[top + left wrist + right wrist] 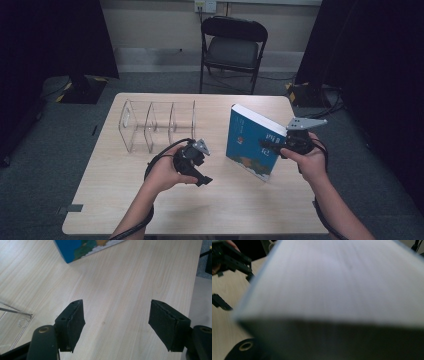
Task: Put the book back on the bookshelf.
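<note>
Taking the blue book (250, 141) as the landmark and reading from the left: the clear acrylic rack (156, 123) stands well to the left of the book, toward the far side of the surface (235, 200), with its dividers upright and its slots bare. Between the rack and the book, nearer the person, the left gripper (199, 165) hovers with its jaws spread wide and nothing between them. In the left gripper view those jaws frame bare wood, with a corner of the book beyond them and a corner of the rack's base off to one side.

The book stands raised on its lower edge, cover toward the person, its long axis running up and slightly tilted. The right gripper (272, 145) is at the book's right side, and its jaws are clamped on the book there. This hand is the one in charge of the book; the left is merely near.

The coming move, as I judge it, turns on the rack lying left of the book, so the upright book must travel leftward across to a slot.

The high view gives this layout; the right gripper view gives a blurred close look at the page edges (332, 285), with the left gripper farther off.
</note>
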`<action>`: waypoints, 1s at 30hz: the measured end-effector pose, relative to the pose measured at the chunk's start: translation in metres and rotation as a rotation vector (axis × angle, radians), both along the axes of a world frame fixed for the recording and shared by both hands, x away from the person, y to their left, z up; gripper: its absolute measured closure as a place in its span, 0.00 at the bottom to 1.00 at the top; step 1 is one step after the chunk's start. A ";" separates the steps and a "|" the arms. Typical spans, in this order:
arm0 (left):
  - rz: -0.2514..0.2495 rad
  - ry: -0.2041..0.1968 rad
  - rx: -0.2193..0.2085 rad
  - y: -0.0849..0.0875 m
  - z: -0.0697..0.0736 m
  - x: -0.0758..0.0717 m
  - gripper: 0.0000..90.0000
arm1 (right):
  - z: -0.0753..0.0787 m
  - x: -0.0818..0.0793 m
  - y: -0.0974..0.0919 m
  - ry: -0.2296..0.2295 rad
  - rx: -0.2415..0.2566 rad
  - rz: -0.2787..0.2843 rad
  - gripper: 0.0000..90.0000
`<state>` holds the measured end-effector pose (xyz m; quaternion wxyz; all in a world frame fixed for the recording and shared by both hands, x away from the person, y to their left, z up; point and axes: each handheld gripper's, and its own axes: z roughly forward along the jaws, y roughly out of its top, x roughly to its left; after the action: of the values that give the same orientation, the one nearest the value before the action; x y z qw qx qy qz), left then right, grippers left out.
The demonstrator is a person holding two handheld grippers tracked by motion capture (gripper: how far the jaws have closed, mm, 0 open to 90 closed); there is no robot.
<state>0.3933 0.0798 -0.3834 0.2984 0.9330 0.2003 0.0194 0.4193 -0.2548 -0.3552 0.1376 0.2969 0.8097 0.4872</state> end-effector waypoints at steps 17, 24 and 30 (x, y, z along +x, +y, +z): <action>0.051 -0.032 -0.013 0.015 0.025 0.000 0.29 | -0.001 -0.048 0.017 -0.030 0.079 0.139 0.68; 0.047 -0.056 -0.002 0.007 0.037 0.002 0.28 | -0.011 -0.058 0.002 -0.034 0.072 0.118 0.68; 0.043 -0.063 0.010 0.000 0.045 0.004 0.28 | -0.010 -0.060 0.004 -0.045 0.052 0.127 0.68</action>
<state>0.3970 0.0800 -0.3385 0.2995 0.9288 0.2108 0.0565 0.3590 -0.2510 -0.3656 0.1167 0.2375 0.8106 0.5223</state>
